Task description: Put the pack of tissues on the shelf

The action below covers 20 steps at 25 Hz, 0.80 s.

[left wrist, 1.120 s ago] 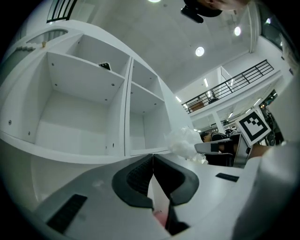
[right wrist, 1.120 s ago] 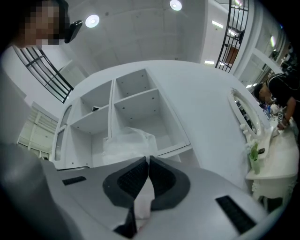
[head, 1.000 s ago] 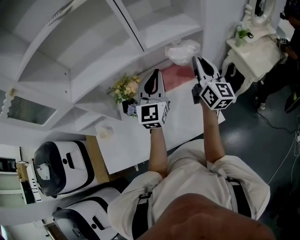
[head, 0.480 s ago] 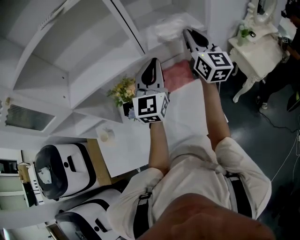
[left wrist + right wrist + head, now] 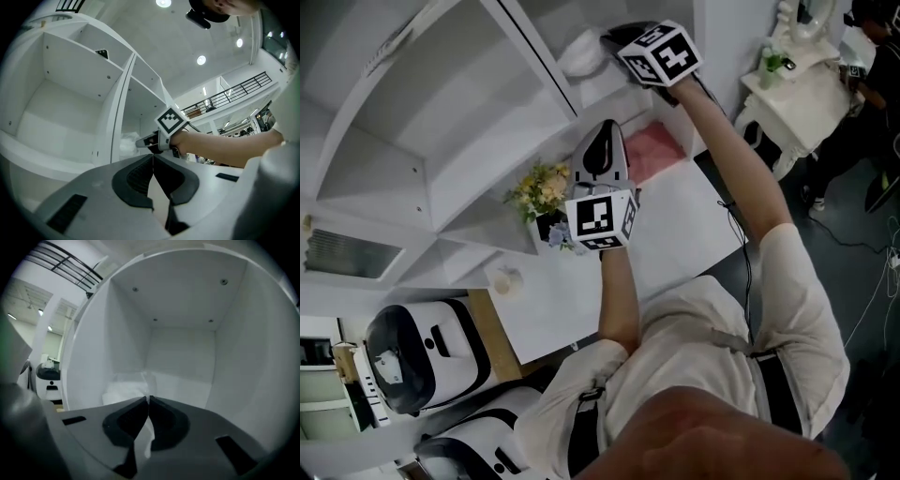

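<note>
White shelf point(image 5: 502, 103) is standing open-fronted; the pack point(image 5: 123, 391) is sitting low inside it, seemingly reaching the floor. Right gripper point(image 5: 149, 401) is pinching the pack's film, jaws nearly together, steering it in. Left gripper point(image 5: 153, 157) is hovering closed and empty, keeping clear.

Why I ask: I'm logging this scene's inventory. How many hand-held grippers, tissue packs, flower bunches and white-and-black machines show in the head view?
hand-held grippers: 2 (left, right)
tissue pack: 1
flower bunch: 1
white-and-black machines: 2
total: 6
</note>
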Tool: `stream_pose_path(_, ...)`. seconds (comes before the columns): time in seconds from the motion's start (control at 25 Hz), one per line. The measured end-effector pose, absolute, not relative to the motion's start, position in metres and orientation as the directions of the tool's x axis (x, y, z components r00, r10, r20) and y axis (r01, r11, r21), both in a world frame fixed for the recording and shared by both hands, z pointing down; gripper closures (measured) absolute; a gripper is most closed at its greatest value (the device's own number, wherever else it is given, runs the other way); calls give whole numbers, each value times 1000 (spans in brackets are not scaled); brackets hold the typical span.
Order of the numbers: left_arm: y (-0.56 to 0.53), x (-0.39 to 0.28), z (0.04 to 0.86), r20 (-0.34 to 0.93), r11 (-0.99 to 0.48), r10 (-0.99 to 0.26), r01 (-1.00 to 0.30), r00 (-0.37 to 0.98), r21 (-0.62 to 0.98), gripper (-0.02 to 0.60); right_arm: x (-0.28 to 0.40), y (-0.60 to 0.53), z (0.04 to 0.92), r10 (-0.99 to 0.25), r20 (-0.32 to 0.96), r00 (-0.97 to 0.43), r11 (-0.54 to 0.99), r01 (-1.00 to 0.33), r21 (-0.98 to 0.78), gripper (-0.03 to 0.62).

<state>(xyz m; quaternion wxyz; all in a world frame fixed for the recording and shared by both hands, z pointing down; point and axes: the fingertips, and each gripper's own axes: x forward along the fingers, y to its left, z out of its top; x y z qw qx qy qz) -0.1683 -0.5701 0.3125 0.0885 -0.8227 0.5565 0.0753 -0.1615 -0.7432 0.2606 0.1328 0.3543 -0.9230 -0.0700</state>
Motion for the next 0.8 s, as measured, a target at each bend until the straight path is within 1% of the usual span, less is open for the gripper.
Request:
stream_pose_path(0.08,-566,-165,311,-226,-370,-899,-926,376,-72,571,-171,-747,274,-658,271,-703,752,-597,280,525)
stream_pose_path(0.2,-563,-169,312,-225,-363,-900,-928,372,-81,571,-172,-754,284,-675,348,-651,736,-560,381,523)
stream_pose_path(0.36,-560,-175,316,-220,-354,-906,-932,362,-78,571,-172,-762,292,-704,400,-587,706,-515,486,523)
stream_pose_path(0.52,-557,-174,318,-208,-356,-906,-930,368,-94,571,-167,-762,292,-693,399,-601,721,-559,409,522)
stream_pose_path(0.72,-558,-175,321,-198,-356,-908,-929,368,-96,571,-166,-761,287,-667,364,-650,745,-596,300,515)
stream_pose_path(0.76,-558,-174,321,-198,-357,-908,-929,369,-95,571,-166,-761,285,-661,357,-660,750,-600,279,462)
stream_pose_path(0.8,-558,-173,321,-198,-359,-907,-928,371,-94,571,-165,-760,283,-653,351,-671,756,-602,258,435)
